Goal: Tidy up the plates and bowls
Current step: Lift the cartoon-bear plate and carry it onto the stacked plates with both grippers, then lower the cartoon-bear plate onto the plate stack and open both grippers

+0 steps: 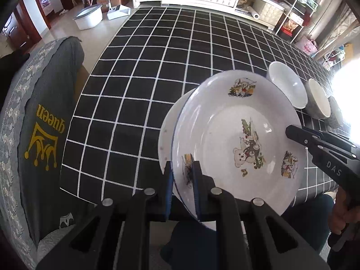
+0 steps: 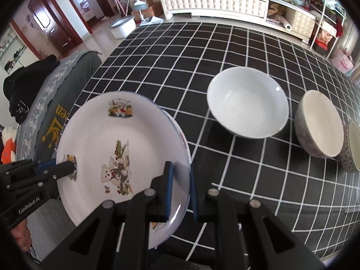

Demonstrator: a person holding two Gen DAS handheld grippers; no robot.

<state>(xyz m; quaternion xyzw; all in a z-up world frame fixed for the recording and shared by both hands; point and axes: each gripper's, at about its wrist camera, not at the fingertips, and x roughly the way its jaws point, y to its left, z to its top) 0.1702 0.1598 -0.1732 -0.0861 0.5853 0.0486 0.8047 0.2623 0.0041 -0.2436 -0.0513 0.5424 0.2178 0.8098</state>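
**Bear plate held at both rims over the checked cloth**

The bear plate (image 1: 236, 139) sits on a second plate (image 1: 167, 132) near the table's (image 1: 146, 78) front edge. The left gripper (image 1: 182, 180) is clamped on its near-left rim; the right gripper (image 2: 180, 186) grips the opposite rim. 3 bowls stand further right: white bowl (image 2: 247, 101), grey bowl (image 2: 319, 126), patterned bowl (image 2: 353, 146).

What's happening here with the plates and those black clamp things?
A person holds a pair of tongs in each hand. The left tongs and right tongs both clamp opposite rims of a white plate with a teddy bear print, holding it tilted over the near edge of the checkered tablecloth. A second plate sits right behind it. To the right, a white bowl, a grey bowl and a patterned bowl wait in a row.
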